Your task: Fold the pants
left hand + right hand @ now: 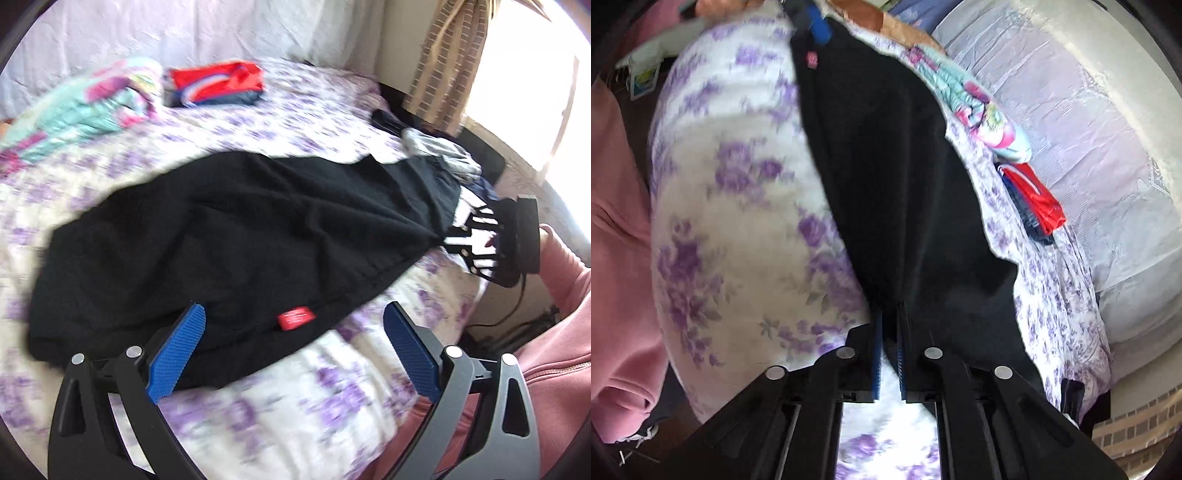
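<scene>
Pants (229, 236): black, spread across your floral bedspread (314, 387), red tag (295, 318) near the front hem.
Left gripper (291, 347): your jaws gape wide over the near edge, one blue pad (177, 354) on cloth.
Right gripper (889, 332): your jaws pinch the pants' far end, pulling it taut.
Room: bare bedspread lies before the near hem; folded clothes (216, 84) sit well apart by the wall.

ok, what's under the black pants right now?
The black pants lie on the purple-floral bedsheet, which shows all around them. The right gripper is shut on one end; the left gripper is open at the red-tag edge. Anything beneath the fabric itself is hidden.
</scene>
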`<state>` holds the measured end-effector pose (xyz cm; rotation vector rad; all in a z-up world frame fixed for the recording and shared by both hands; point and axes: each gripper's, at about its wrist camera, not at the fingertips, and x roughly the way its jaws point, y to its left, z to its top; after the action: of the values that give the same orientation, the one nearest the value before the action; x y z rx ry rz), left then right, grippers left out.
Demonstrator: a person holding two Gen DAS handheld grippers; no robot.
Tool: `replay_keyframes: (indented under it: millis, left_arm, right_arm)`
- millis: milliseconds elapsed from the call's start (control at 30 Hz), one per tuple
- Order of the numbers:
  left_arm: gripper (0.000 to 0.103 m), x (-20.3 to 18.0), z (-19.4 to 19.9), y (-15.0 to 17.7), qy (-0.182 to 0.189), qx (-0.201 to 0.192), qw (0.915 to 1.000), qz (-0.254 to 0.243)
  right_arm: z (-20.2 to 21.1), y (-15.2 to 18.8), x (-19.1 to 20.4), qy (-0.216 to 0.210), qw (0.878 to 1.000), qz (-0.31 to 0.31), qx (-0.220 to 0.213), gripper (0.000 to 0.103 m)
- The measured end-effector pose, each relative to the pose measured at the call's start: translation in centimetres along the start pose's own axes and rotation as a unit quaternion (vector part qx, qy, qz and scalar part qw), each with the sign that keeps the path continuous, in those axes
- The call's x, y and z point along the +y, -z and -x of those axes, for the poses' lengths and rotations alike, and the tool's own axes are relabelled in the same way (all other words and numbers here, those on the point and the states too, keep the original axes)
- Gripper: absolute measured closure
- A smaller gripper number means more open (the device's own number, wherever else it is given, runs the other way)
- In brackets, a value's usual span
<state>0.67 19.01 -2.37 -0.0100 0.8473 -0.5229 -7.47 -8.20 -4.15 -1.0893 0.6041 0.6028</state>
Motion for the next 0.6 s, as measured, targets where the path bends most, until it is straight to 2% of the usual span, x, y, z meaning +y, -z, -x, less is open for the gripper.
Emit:
replay_keyframes:
  millis: [67,100,167,233,267,367,400,467,600]
  left_arm:
    - [0.008,1.3,2.1,0.2,-0.036,-0.014,0.9992,0.011]
    - [0.008,2.3,3.2,0.4,-0.050,-0.020,0.9983,0.021]
    - [0.008,4.3,4.5,0.7,-0.070,-0.031,0.9961,0.045]
    - [0.008,6.6,5.0,0.9,-0.083,-0.033,0.9927,0.080]
    - [0.008,8.4,5.2,1.2,-0.081,-0.032,0.9895,0.116]
    - [0.008,11.6,5.5,1.8,-0.066,-0.033,0.9811,0.179]
    - [0.008,12.1,5.5,1.9,-0.067,-0.032,0.9800,0.185]
    - [0.009,13.0,5.4,2.0,-0.072,-0.035,0.9786,0.189]
    - [0.011,13.5,4.3,1.0,-0.045,-0.035,0.9836,0.171]
  right_arm:
    - [1.4,-1.4,-1.0,-0.001,0.999,-0.026,-0.040,0.087]
    - [2.3,-2.5,-1.6,-0.003,0.996,-0.049,-0.073,0.083]
    - [3.4,-5.5,-2.4,-0.025,0.985,-0.093,-0.145,0.078]
    - [3.0,-8.9,-1.6,-0.041,0.976,-0.091,-0.195,0.077]
    - [2.4,-10.3,-1.0,-0.043,0.974,-0.083,-0.207,0.078]
    - [0.0,-14.4,0.8,-0.075,0.969,-0.067,-0.224,0.079]
    - [-0.7,-15.4,1.5,-0.082,0.969,-0.063,-0.222,0.079]
    - [-2.1,-17.1,2.8,-0.098,0.971,-0.048,-0.214,0.079]
    - [-3.8,-18.9,4.2,-0.115,0.972,-0.021,-0.201,0.079]
